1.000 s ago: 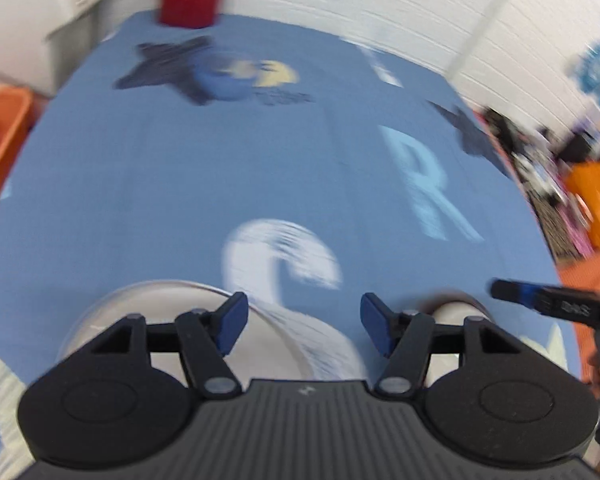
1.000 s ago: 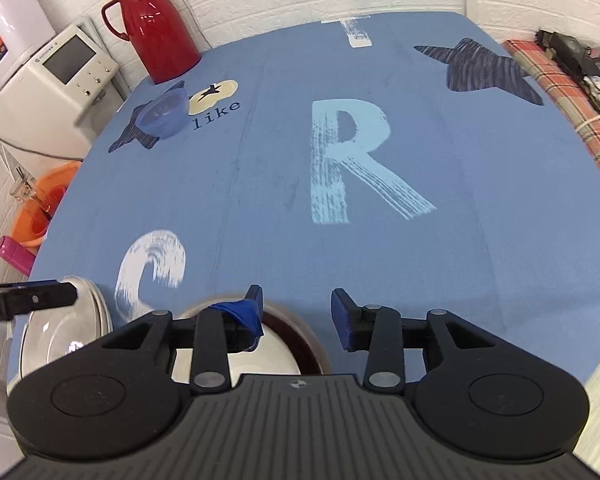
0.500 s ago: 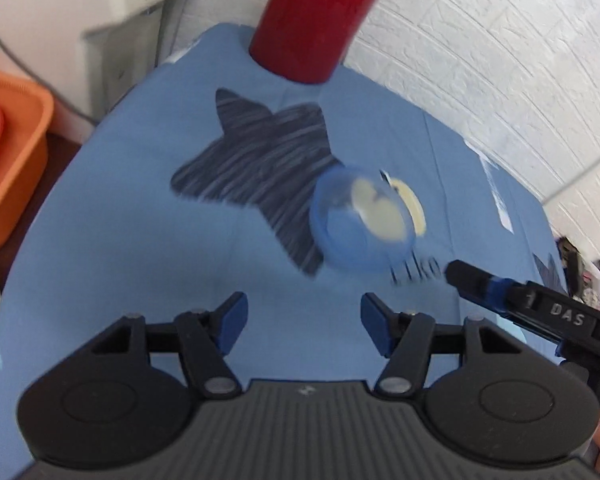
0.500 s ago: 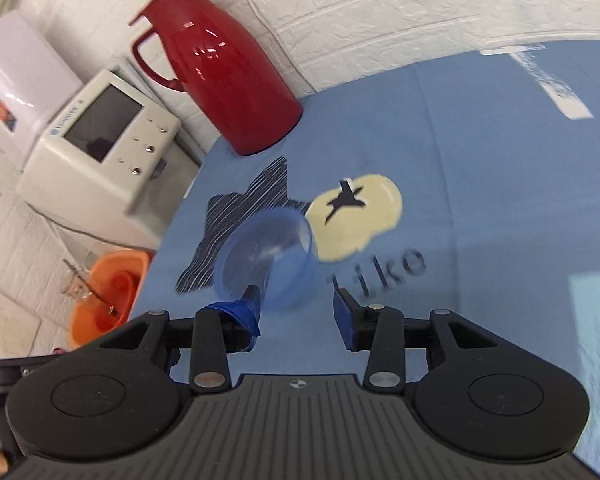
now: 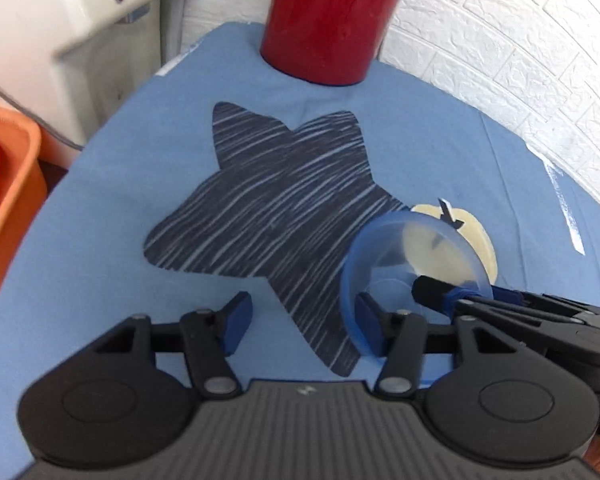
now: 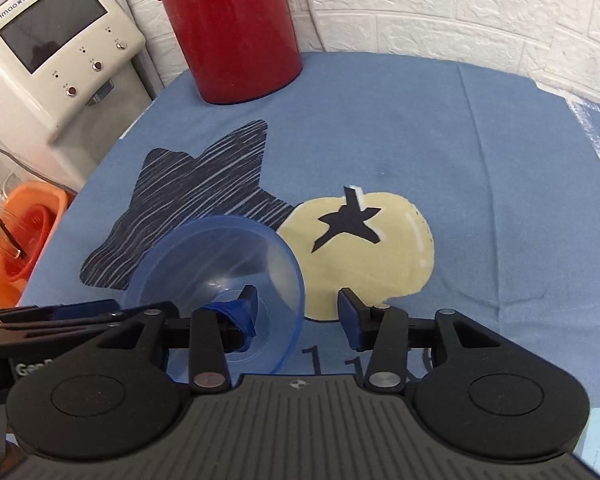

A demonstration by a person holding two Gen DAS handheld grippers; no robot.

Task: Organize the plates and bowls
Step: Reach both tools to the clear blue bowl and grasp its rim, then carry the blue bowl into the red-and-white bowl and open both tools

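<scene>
Both tongs are spread. The right tongs (image 6: 296,312) straddle the near-right rim of the bowl (image 6: 216,268): the left finger (image 6: 240,314) sits inside the bowl, low down by its base, and the right finger stands outside over the yellow patch (image 6: 372,248); the rim passes between them, and no pinch on it can be made out. The left tongs (image 5: 300,320) hover with their right finger (image 5: 368,320) at the bowl's near-left wall and their left finger over bare cloth, holding nothing.

The bowl is clear blue plastic and looks empty apart from the finger dipped into it. It rests where the dark star (image 5: 276,208) meets the yellow patch, toward the far left corner of the counter (image 6: 420,128). From the left wrist view the bowl appears tipped, its mouth facing away from the camera.

The red jug (image 6: 232,28) stands at the far edge against the brick wall (image 6: 460,8). Past the left edge are a white appliance (image 6: 56,52) and, lower down, an orange tub (image 6: 16,248) with a red thing inside.

The blue cloth to the right of the patch lies open as far as the right edge. Between the bowl and the jug only the star print covers the cloth.
</scene>
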